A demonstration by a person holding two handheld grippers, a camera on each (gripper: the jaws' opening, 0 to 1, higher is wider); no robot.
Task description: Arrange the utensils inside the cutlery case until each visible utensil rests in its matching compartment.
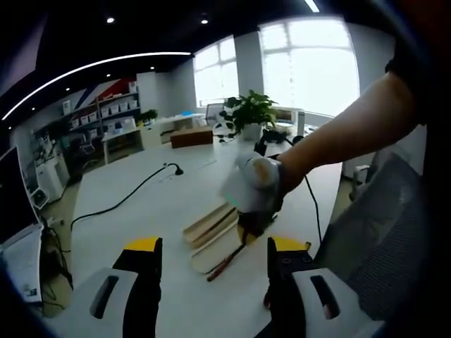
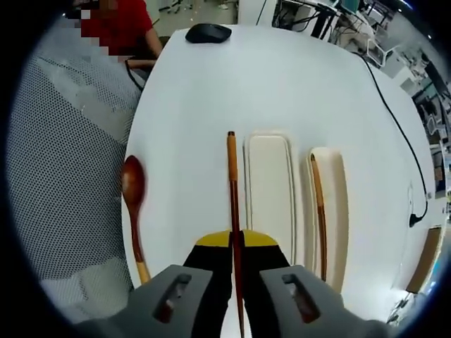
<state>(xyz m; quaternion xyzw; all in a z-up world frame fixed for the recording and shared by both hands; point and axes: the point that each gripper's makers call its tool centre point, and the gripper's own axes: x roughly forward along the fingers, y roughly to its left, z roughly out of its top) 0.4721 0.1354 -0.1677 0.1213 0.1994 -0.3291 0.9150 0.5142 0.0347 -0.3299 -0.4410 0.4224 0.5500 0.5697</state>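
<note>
White tabletop (image 2: 282,84) runs through the right gripper view, and low in the frame the right gripper (image 2: 236,243) has its yellow-tipped jaws pressed together on a dark wooden chopstick (image 2: 232,184) that runs straight up the middle. Just right of it lies the cream cutlery case (image 2: 268,190), its long tray bare; further right a second cream piece (image 2: 337,211) holds another chopstick (image 2: 318,211) lengthwise. At the left edge of the table rests a wooden spoon (image 2: 133,204), bowl toward the top, well apart from the case. A black mouse (image 2: 208,32) sits at the upper centre.

In the left gripper view the left gripper (image 1: 213,255) stands wide apart, holding nothing, at the bottom. Beyond it, mid-frame, the case (image 1: 211,229) appears blurred, perhaps with the chopstick across it, beneath the person's gloved hand (image 1: 257,184). A potted plant (image 1: 250,113) stands at the upper centre, a black cable (image 1: 127,197) trailing left.
</note>
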